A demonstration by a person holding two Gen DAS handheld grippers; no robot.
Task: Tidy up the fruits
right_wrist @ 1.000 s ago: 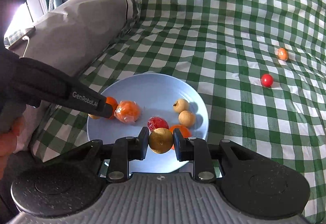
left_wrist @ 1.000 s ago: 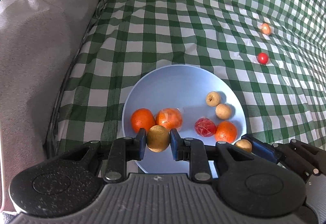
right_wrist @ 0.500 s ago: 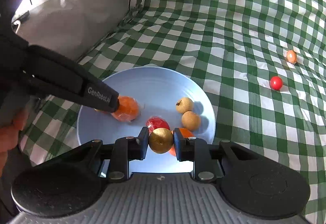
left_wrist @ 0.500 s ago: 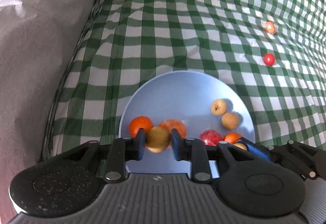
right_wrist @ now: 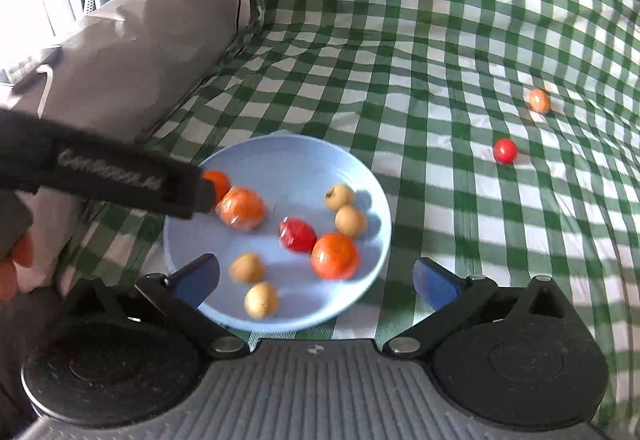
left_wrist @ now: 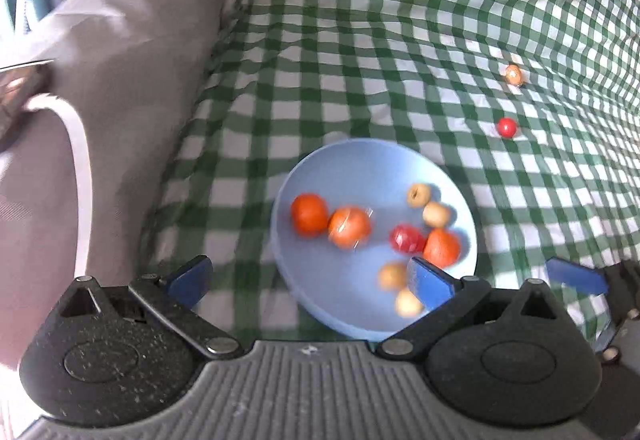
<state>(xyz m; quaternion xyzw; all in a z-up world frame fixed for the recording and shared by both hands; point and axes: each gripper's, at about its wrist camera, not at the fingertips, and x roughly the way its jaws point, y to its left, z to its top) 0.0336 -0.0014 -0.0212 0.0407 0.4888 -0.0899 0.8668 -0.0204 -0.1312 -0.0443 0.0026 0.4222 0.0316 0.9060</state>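
A light blue plate (left_wrist: 360, 164) (right_wrist: 288, 156) sits on the green checked cloth and holds several fruits: oranges (left_wrist: 309, 215) (right_wrist: 334, 255), a wrapped red fruit (left_wrist: 406, 239) (right_wrist: 297, 235) and tan longans (left_wrist: 418, 194) (right_wrist: 339, 196). Two more tan fruits (right_wrist: 247, 267) (right_wrist: 261, 300) lie blurred at the plate's near side. My left gripper (left_wrist: 308, 278) is open and empty above the plate's near left rim. My right gripper (right_wrist: 316, 278) is open and empty over the plate's near edge. The left gripper's arm (right_wrist: 100, 176) crosses the right wrist view.
A red cherry tomato (left_wrist: 506, 127) (right_wrist: 505, 150) and a small orange fruit (left_wrist: 513, 74) (right_wrist: 538, 100) lie loose on the cloth (left_wrist: 360, 40) at the far right. A grey cushion (left_wrist: 120, 80) (right_wrist: 140, 52) rises along the left side.
Both grippers have opened and let their tan fruits drop onto the plate's near side. Both have pulled back and up from the plate.
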